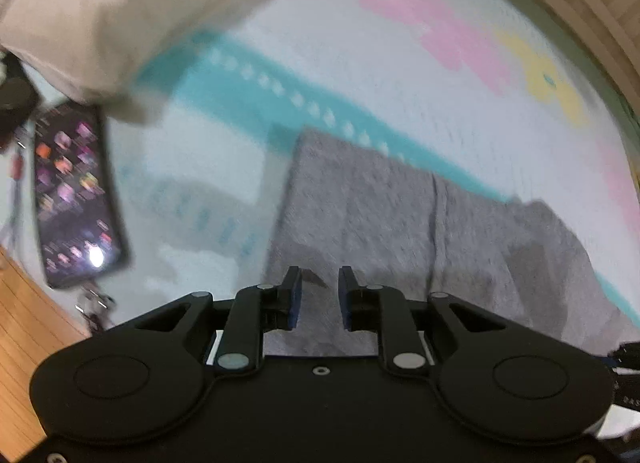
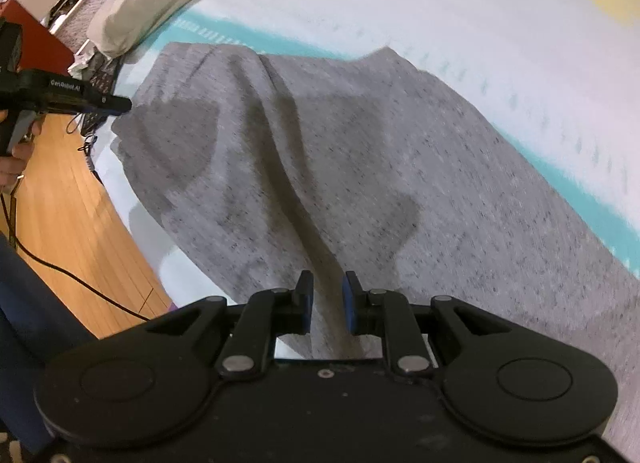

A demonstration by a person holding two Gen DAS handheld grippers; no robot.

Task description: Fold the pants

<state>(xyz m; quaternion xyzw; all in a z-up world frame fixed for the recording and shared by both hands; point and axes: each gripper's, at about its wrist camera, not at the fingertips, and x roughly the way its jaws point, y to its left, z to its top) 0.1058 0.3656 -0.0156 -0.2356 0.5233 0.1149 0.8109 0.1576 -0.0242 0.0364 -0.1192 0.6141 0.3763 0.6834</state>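
Note:
Grey heathered pants (image 2: 340, 151) lie folded on a bed with a white, teal and pink flowered cover (image 2: 460, 11). A long crease runs down their middle toward me. In the left wrist view the pants (image 1: 380, 215) lie flat just past the fingers. My left gripper (image 1: 319, 295) is open and empty above the near edge of the pants. My right gripper (image 2: 327, 299) is open, with a raised ridge of the pants between its fingers; the jaws are apart from the cloth. The left gripper also shows in the right wrist view (image 2: 120, 105), its tip at the pants' far left corner.
A beige pillow (image 1: 120, 15) lies at the head of the bed. A dark patterned flat object (image 1: 76, 191) sits at the bed's left edge. Wooden floor (image 2: 80, 215) with a black cable (image 2: 60, 271) lies beside the bed.

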